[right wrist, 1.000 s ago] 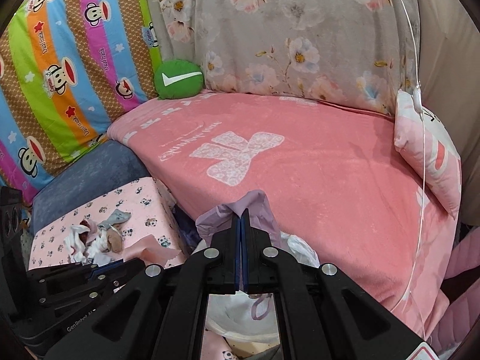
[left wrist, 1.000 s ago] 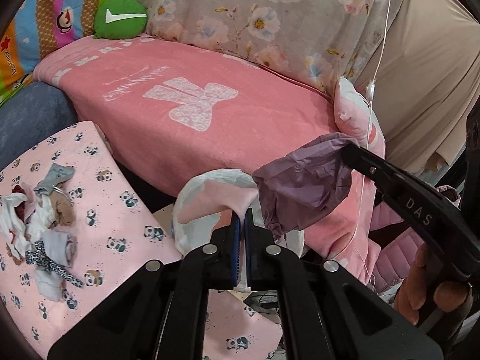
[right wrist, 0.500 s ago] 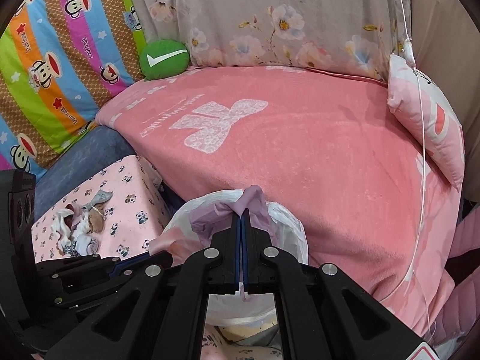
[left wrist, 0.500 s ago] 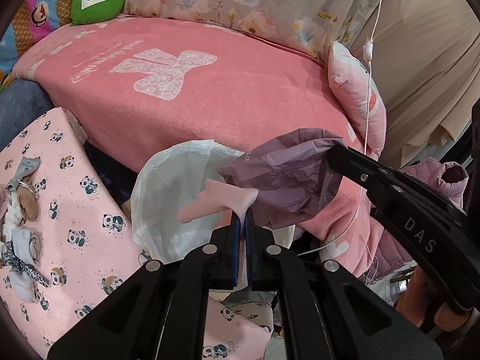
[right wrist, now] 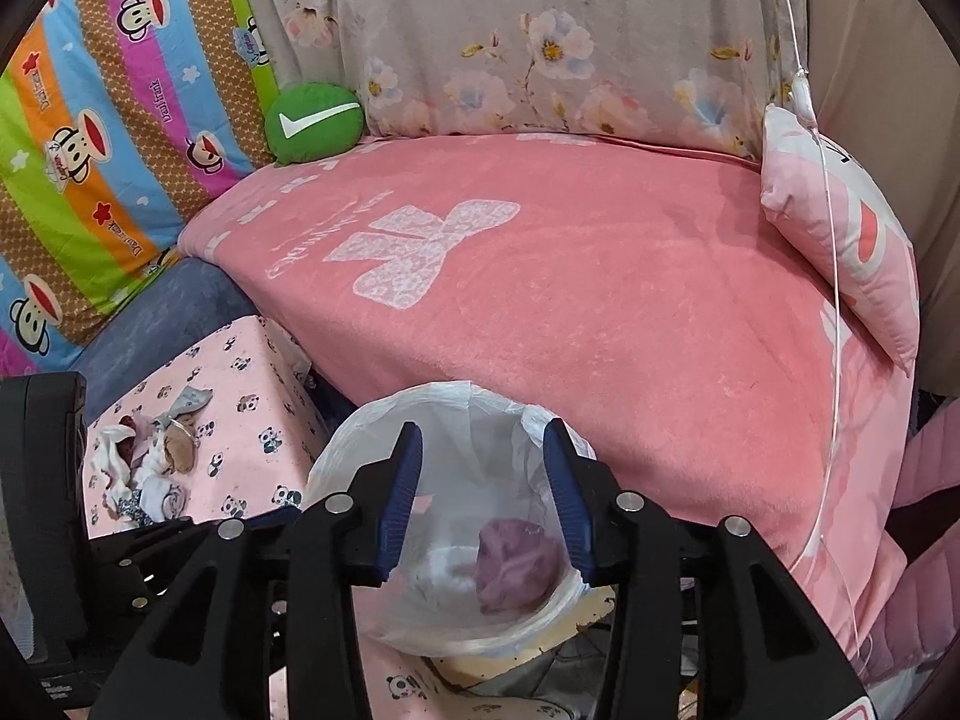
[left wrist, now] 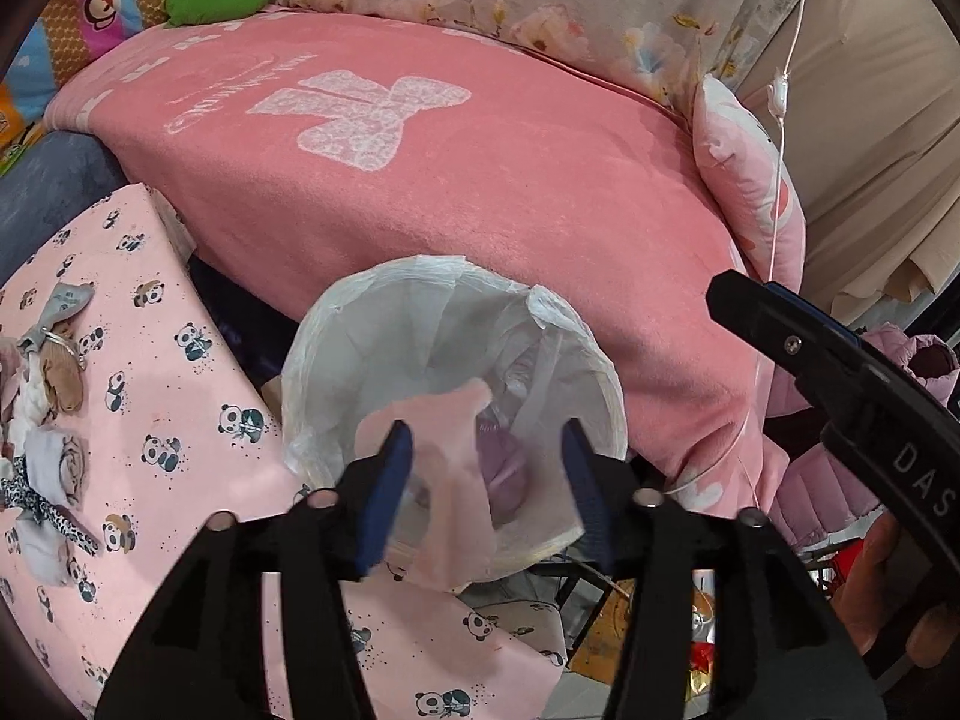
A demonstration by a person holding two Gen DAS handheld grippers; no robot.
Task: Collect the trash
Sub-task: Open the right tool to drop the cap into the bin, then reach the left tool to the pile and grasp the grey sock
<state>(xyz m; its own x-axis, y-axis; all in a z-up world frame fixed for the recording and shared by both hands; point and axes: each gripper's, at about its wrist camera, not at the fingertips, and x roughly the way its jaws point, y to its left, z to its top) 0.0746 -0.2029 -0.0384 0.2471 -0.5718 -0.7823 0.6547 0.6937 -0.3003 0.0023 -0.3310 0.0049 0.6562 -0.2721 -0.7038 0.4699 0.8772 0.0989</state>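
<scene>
A bin lined with a white plastic bag (left wrist: pixel 372 324) stands beside the pink bed; it also shows in the right wrist view (right wrist: pixel 456 402). My left gripper (left wrist: pixel 486 438) is open right above the bin, and a pink scrap (left wrist: pixel 444 480) hangs between its jaws, blurred. My right gripper (right wrist: pixel 480 438) is open and empty over the same bin. A crumpled purple bag (right wrist: pixel 516 564) lies at the bin's bottom, also seen from the left wrist (left wrist: pixel 504 474). The right gripper's body (left wrist: pixel 840 372) shows at the right of the left wrist view.
A panda-print pink stool (left wrist: pixel 150 372) stands left of the bin with a pile of small cloth scraps (left wrist: pixel 42 420) on it, also in the right wrist view (right wrist: pixel 150 468). The pink bed (right wrist: pixel 600 312) lies behind, with a pink pillow (right wrist: pixel 840 264) and a green cushion (right wrist: pixel 315 120).
Both grippers have opened over the bin. The purple bag left the right gripper and lies in the bin; the pink scrap is loose between the left jaws.
</scene>
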